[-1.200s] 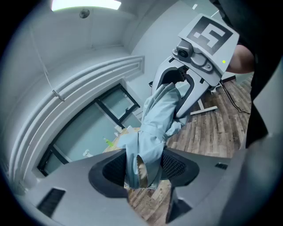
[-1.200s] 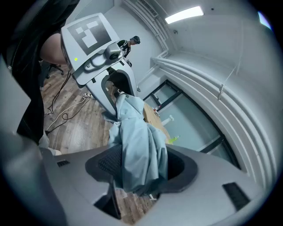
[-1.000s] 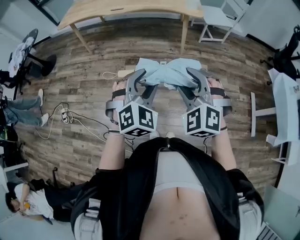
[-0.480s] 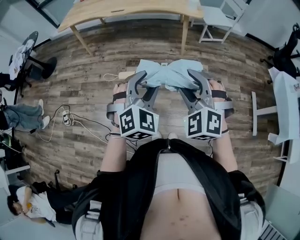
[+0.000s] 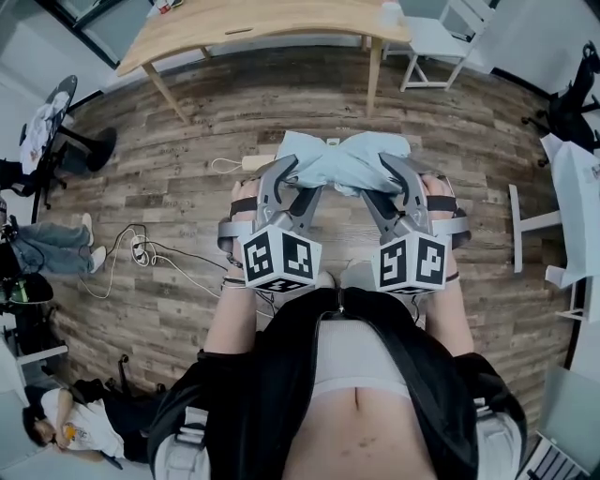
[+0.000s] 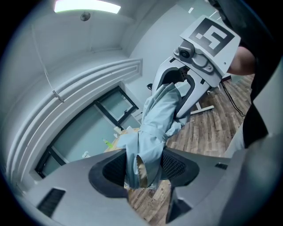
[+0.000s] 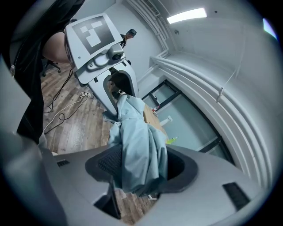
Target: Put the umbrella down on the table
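Note:
A folded light-blue umbrella (image 5: 342,157) hangs crosswise in the air in front of the person, above the wood floor. My left gripper (image 5: 293,180) is shut on its left end, and in the left gripper view the cloth (image 6: 154,128) is bunched between that gripper's (image 6: 143,170) pads. My right gripper (image 5: 389,178) is shut on the other end, with the fabric (image 7: 139,145) filling the jaws of this gripper (image 7: 139,170). The wooden table (image 5: 262,19) stands at the top of the head view, beyond the umbrella.
A white chair (image 5: 431,42) stands at the table's right end. Cables (image 5: 141,248) lie on the floor at the left, near a black chair (image 5: 56,122). A white desk (image 5: 572,206) is at the right, and a person (image 5: 56,422) sits at the lower left.
Both grippers keep their hold on the umbrella. They sit slightly lower in the head view, and more of the table shows at the top.

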The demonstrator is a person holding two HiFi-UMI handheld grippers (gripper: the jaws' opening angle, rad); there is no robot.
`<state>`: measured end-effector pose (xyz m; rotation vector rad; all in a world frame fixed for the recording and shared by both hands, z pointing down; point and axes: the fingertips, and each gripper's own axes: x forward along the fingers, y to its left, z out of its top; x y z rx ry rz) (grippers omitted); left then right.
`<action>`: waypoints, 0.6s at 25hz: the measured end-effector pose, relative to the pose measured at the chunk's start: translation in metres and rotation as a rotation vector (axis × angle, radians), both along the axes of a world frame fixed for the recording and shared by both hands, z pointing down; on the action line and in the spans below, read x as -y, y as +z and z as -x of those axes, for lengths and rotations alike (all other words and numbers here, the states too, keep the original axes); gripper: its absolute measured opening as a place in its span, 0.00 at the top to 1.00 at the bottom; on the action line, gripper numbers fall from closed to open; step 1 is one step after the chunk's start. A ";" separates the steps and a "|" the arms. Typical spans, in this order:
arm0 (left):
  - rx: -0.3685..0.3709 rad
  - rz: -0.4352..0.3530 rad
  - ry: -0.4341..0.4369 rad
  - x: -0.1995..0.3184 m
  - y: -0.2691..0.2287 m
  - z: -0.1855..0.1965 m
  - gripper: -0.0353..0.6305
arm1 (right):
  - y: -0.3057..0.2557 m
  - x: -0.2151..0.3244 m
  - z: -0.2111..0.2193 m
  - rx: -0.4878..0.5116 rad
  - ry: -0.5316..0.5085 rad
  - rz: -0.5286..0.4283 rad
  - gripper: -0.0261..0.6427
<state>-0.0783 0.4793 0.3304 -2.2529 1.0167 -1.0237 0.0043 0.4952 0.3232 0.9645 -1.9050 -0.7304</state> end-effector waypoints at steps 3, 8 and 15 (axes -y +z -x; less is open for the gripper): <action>-0.002 0.009 0.007 0.005 0.003 0.001 0.59 | 0.003 0.004 0.001 -0.003 0.004 0.005 0.56; -0.004 0.004 0.008 0.026 0.005 -0.005 0.59 | 0.003 0.024 -0.004 0.003 0.017 0.013 0.56; 0.006 0.003 -0.009 0.086 0.005 -0.007 0.59 | 0.004 0.086 -0.006 0.017 -0.010 0.018 0.56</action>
